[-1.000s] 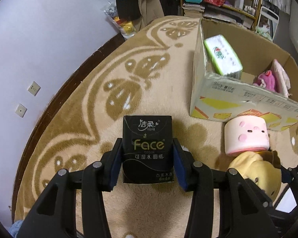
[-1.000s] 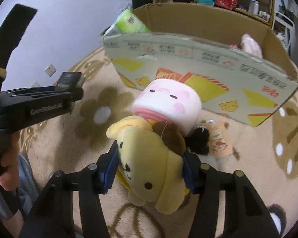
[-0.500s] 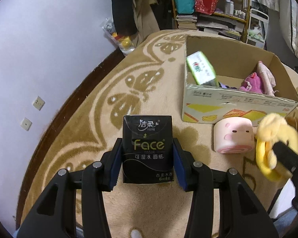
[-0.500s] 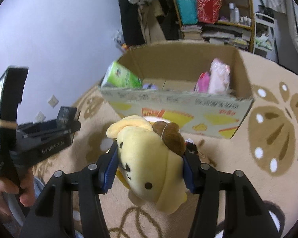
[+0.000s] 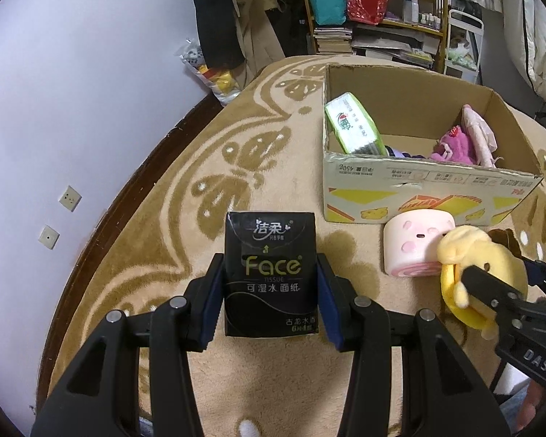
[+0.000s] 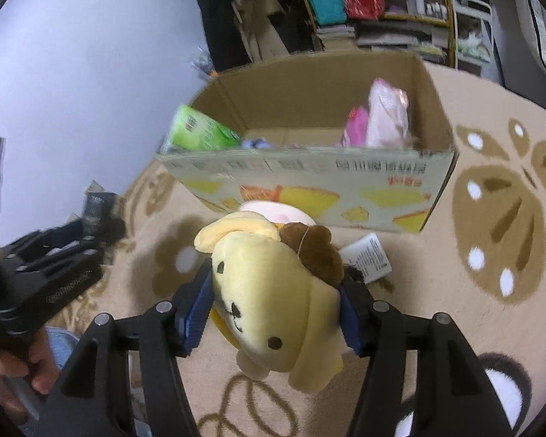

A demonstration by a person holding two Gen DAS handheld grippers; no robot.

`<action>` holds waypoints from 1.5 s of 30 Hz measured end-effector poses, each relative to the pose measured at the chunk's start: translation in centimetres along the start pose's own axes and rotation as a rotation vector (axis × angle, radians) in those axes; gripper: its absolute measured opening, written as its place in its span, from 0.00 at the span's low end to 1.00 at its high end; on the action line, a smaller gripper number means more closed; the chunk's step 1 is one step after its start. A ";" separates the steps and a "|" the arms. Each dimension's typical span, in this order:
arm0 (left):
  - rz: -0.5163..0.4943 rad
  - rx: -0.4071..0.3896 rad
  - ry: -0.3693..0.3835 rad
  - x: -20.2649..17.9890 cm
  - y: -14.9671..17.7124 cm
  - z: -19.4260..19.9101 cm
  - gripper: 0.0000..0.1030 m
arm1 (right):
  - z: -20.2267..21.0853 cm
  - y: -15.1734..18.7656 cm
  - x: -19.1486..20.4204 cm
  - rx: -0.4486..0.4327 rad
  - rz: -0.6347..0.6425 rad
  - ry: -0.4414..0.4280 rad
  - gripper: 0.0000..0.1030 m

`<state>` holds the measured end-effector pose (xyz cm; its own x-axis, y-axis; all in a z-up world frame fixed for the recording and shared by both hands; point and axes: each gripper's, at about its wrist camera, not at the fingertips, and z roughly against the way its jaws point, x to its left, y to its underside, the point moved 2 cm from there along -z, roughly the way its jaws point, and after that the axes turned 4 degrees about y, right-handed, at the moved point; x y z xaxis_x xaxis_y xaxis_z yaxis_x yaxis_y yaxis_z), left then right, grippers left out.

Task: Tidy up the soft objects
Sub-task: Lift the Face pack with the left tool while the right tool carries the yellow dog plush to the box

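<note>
My left gripper (image 5: 270,291) is shut on a black "Face" tissue pack (image 5: 270,273) and holds it above the carpet. My right gripper (image 6: 275,302) is shut on a yellow plush dog (image 6: 273,295) with a brown cap; the dog also shows at the right of the left wrist view (image 5: 473,273). An open cardboard box (image 5: 418,182) stands ahead and holds a green tissue pack (image 5: 351,127) and pink soft items (image 5: 462,142). A pink cylinder plush (image 5: 416,245) lies on the carpet in front of the box.
The floor is a beige carpet with brown flower patterns (image 5: 236,167). A pale wall (image 5: 72,91) with sockets runs along the left. Cluttered shelves (image 5: 382,18) and bags stand behind the box. A white tag (image 6: 367,258) lies near the box front.
Both grippers have risen and pulled back from the box, each still shut on its object. The plush dog has been lifted off the carpet, away from the pink cylinder plush.
</note>
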<state>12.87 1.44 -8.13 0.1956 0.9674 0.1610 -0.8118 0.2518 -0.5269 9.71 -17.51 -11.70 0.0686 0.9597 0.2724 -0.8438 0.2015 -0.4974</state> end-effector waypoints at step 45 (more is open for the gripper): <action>0.031 -0.103 0.019 -0.1 -2.4 1.9 0.44 | 4.8 -3.8 0.3 -0.233 0.045 0.055 0.44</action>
<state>13.74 0.71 -5.33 0.1827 0.9748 0.1282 -0.7571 0.2227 -0.6142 10.40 -18.92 -5.79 0.0682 0.9766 0.2040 -0.7014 0.1924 -0.6863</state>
